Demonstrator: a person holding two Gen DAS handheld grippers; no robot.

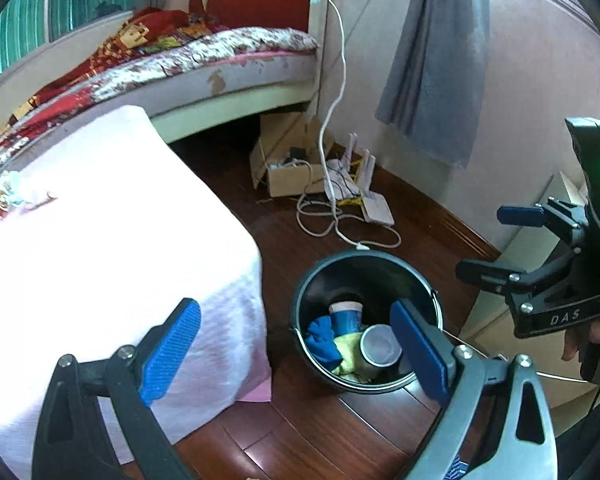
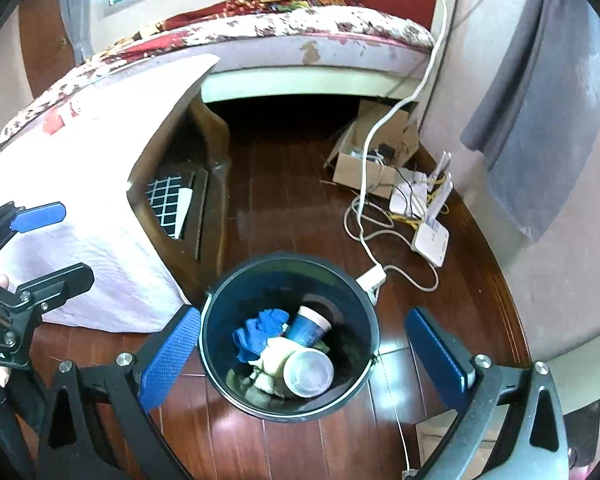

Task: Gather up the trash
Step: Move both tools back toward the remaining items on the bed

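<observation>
Trash — blue cup (image 2: 309,327), clear cup (image 2: 309,374), blue rag (image 2: 260,332) — already lies in the bucket (image 2: 216,320) on the floor. Both claws, left claw (image 1: 296,354) and right claw (image 2: 304,360), gape wide and empty; lift clear, scan the surface (image 1: 100,220) for leftovers.

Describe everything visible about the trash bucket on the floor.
The bucket is round, dark and looks plastic, with a thin wire handle folded down along its rim. It stands upright on the wooden floor beside the cloth-covered table. Inside lie a blue paper cup, a clear plastic cup, crumpled blue material and yellowish wrapping. Neither gripper touches it.
</observation>
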